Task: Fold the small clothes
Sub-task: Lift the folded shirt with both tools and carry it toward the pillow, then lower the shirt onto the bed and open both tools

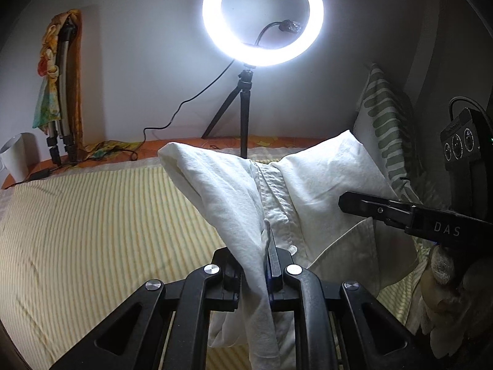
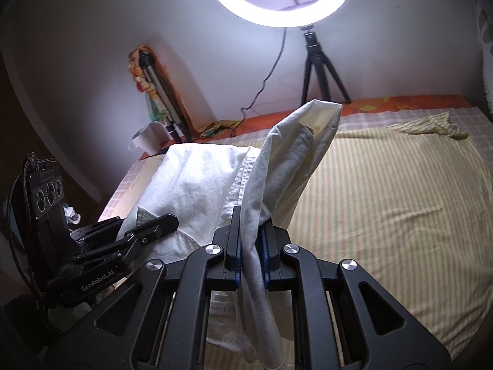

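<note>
Your left tongs (image 1: 267,265) are clamped on a fold of the white garment (image 1: 228,194), and your right tongs (image 2: 250,246) pinch another fold of it. The cloth is lifted between them above the striped bedsheet (image 2: 385,197). Beyond it a white mug (image 2: 146,138) sits near the wall, and a lit ring light (image 1: 262,18) stands on its tripod (image 1: 243,104).

A: What carries everything?
B: A bed (image 2: 385,203) under a yellow-striped sheet (image 1: 92,231), with an orange patterned cover (image 2: 400,103) showing along the far edge.
A: What lies on it?
B: In the right wrist view, a small striped cloth (image 2: 431,128) at two o'clock, a tripod (image 2: 317,67) at twelve and a white mug (image 2: 148,140) at ten.
</note>
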A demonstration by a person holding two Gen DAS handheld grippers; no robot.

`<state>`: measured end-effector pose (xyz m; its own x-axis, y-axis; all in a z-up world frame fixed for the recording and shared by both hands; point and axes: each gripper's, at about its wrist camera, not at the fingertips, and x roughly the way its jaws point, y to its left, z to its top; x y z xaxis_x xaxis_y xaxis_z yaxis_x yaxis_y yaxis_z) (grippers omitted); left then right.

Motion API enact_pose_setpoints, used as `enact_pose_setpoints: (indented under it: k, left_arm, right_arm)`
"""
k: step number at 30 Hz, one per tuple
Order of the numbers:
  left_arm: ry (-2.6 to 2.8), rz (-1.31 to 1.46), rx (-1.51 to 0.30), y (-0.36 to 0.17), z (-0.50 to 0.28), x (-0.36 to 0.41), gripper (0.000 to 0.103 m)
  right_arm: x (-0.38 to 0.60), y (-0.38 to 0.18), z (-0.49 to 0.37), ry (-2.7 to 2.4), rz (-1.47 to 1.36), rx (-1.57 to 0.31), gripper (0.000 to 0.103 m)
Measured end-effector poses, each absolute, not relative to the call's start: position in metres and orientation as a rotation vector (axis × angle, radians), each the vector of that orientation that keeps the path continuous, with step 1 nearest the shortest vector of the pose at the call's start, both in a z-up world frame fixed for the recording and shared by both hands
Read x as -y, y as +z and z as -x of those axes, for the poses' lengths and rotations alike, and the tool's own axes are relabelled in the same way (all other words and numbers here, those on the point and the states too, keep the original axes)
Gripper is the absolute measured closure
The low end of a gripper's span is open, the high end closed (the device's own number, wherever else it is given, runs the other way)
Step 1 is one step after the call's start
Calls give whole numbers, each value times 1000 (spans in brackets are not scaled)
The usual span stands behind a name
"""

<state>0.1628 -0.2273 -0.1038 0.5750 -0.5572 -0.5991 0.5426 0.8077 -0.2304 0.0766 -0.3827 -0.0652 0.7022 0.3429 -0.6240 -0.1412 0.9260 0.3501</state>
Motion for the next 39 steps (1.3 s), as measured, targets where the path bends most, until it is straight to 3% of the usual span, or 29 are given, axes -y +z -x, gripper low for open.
enact_pose_setpoints:
  k: [24,36,39]
  left_arm:
    - [-744,59,-684,-132,-264,439,94]
    - [-687,40,-721,-163,-286,458,93]
    - [-664,18,-732,-165,-287,454,89]
  right_arm:
    - [561,-68,-173,41,-254,-704,92]
    - [611,-102,-209,-11,-238,-738,93]
    - [625,-105,-214,-106,-221,-752,87]
